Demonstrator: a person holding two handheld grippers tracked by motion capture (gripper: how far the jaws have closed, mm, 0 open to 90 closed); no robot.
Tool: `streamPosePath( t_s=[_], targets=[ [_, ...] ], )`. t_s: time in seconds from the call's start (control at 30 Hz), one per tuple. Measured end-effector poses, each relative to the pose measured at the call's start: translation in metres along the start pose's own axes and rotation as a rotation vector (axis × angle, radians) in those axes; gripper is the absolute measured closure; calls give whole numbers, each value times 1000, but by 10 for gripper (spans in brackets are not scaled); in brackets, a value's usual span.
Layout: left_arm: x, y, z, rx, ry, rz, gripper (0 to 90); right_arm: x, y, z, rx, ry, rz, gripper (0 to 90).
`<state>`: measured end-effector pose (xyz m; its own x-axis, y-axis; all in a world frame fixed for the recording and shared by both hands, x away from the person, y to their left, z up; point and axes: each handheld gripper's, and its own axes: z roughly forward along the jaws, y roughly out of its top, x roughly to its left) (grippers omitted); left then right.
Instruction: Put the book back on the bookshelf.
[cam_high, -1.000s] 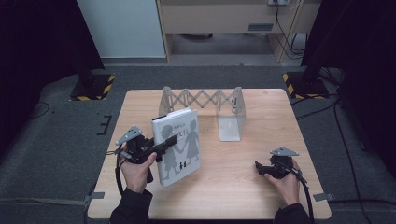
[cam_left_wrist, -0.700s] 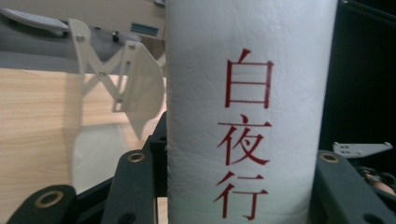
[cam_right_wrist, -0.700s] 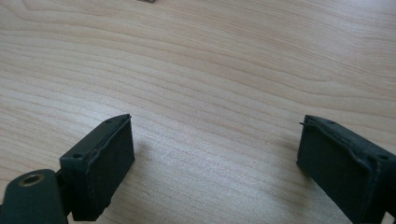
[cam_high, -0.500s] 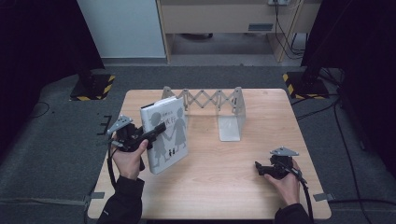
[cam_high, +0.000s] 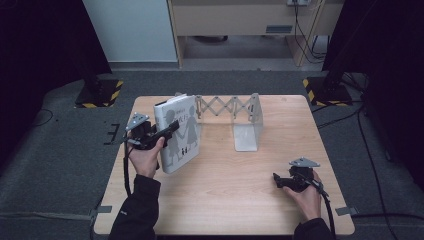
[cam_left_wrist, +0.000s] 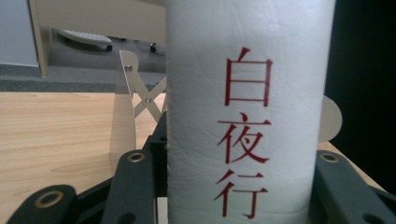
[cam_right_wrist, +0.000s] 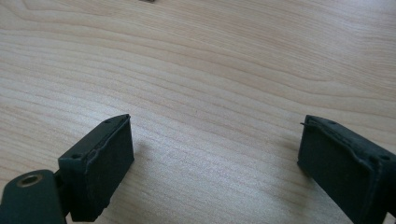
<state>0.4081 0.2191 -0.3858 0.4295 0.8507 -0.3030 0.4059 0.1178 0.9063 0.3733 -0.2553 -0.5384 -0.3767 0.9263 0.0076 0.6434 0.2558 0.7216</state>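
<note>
Place: a lab or studio room set up for recording.
Floor: grey carpet (cam_high: 60, 165) with cables (cam_high: 367, 155) trailing across it and tape marks by the tabletop's corners.
Stands: black poles on bases marked with yellow-black hazard stripes (cam_high: 100, 94), one at either side.
Surround: dark curtains (cam_high: 40, 55) closing in both sides.
Furniture: a lone wooden tabletop (cam_high: 235, 200) in the middle; behind it a pale desk (cam_high: 240, 20) and a light panel (cam_high: 130, 30).

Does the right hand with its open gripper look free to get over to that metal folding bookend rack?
Probably yes. The right gripper rests open and empty, and bare table lies between it and the rack. The book in the left gripper stands off to the rack's other end.
</note>
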Motion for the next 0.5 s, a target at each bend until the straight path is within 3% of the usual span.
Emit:
streamPosePath(
  t_s=[0.5],
  targets=[
    [11, -4, 37, 8, 60, -19, 532, 0, 0, 0, 0, 0, 0, 106]
  ],
)
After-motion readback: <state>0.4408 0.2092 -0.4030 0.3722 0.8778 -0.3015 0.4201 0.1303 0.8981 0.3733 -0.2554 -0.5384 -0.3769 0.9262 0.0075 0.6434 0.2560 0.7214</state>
